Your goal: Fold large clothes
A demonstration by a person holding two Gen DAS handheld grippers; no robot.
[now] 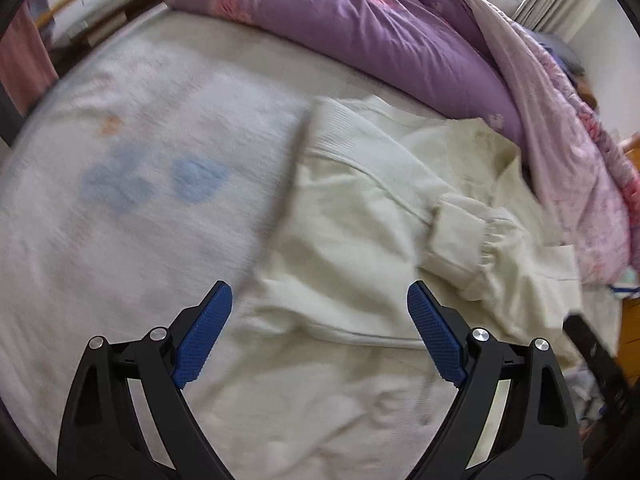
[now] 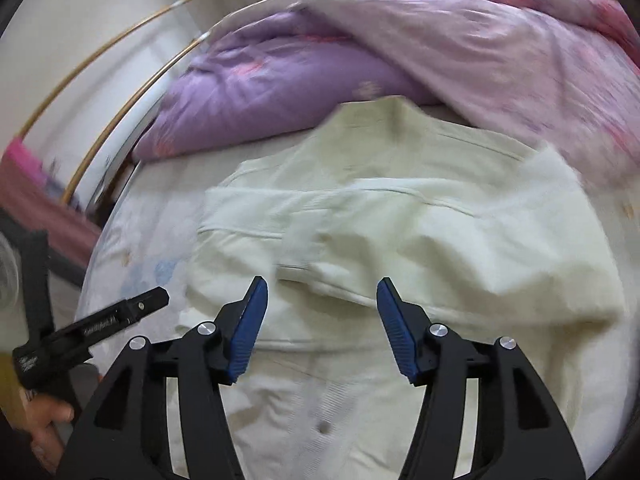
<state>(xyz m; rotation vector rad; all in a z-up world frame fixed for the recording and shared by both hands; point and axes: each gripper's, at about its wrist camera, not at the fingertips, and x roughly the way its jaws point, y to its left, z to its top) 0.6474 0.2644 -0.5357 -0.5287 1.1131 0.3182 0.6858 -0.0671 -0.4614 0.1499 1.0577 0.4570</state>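
A cream jacket [image 1: 372,200] lies on the bed, partly folded, with one sleeve and its gathered cuff [image 1: 484,236] laid across the body. Its ribbed hem [image 1: 340,132] points toward the duvet. My left gripper [image 1: 320,286] hovers open over the jacket's near left edge, and nothing is between its blue pads. In the right wrist view the jacket [image 2: 420,220] fills the middle. My right gripper [image 2: 322,280] stands open above it with nothing gripped. The left gripper [image 2: 120,316] shows at the lower left of that view, held by a hand [image 2: 48,420].
A purple duvet [image 1: 360,32] and a pink floral quilt [image 1: 568,152] are heaped along the far side of the bed. The white sheet [image 1: 140,160] has blue prints. The bed's edge and a rail [image 2: 100,152] lie to the left. Wooden furniture [image 1: 630,332] stands at the right.
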